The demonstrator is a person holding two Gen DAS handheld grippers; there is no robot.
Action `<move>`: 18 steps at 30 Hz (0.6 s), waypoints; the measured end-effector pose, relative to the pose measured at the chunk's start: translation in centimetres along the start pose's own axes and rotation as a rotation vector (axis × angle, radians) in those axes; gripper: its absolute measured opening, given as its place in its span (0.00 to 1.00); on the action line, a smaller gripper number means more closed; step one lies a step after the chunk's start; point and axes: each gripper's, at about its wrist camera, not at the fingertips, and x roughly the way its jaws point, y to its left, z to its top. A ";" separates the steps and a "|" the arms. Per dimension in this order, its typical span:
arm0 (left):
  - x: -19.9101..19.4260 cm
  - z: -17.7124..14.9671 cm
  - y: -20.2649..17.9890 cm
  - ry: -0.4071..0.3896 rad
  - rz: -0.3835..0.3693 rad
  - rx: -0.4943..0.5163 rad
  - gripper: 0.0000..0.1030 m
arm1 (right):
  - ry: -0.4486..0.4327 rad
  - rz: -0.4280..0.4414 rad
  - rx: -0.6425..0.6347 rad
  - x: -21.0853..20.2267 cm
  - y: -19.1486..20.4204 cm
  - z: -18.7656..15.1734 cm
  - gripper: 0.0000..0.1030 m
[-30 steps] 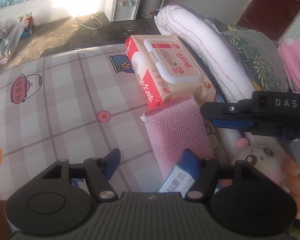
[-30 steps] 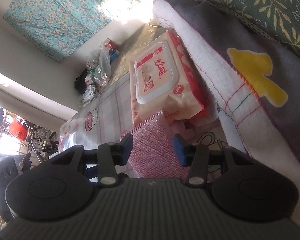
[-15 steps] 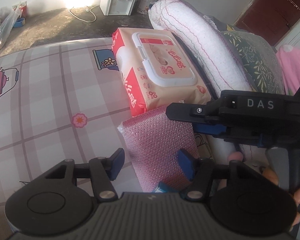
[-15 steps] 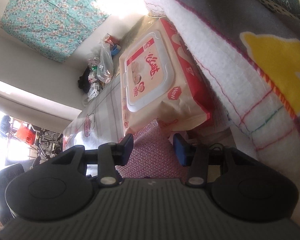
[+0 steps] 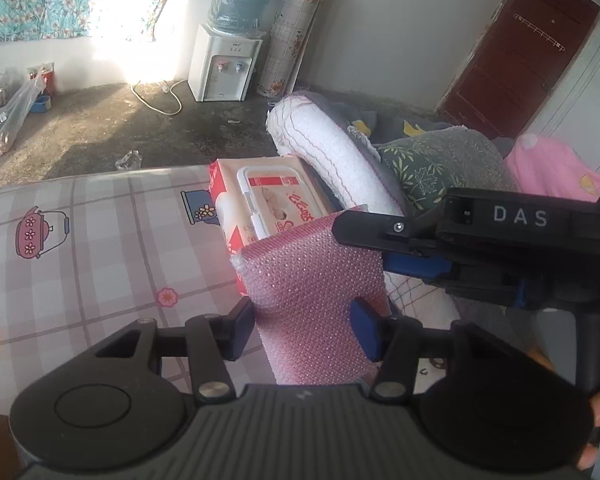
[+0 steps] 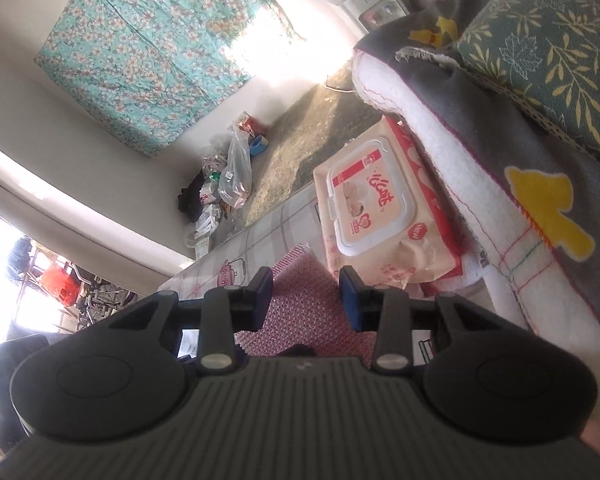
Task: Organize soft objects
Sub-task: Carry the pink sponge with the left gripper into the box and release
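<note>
Closest in, the left tongs (image 5: 302, 326) were clamped across the near end of a pink sponge pad (image 5: 316, 280), pads pressed to both its edges, holding it above the checked surface (image 5: 100, 248). From the side, the right tongs (image 6: 306, 298) straddled the pad's far corner, their jaws closing on it; whether they were pressing it yet could not be told. Just beyond the pad lay a pack of wet wipes (image 5: 272, 204) on the surface, against a white rolled blanket (image 5: 332, 164). Farther back stood a water dispenser (image 5: 226, 64).
</note>
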 end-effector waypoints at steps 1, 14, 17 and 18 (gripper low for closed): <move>-1.1 0.0 0.0 -0.019 0.001 0.002 0.52 | -0.015 0.005 -0.015 -0.9 1.0 0.0 0.34; -18.4 -3.4 4.3 -0.155 0.138 -0.007 0.52 | -0.032 0.197 -0.081 -8.0 14.5 -7.3 0.35; -21.7 -5.5 7.1 -0.143 0.207 -0.043 0.52 | 0.018 0.241 -0.088 -7.2 18.2 -10.4 0.35; -22.6 -6.1 8.2 -0.135 0.228 -0.058 0.52 | 0.047 0.257 -0.090 -6.5 19.8 -11.9 0.35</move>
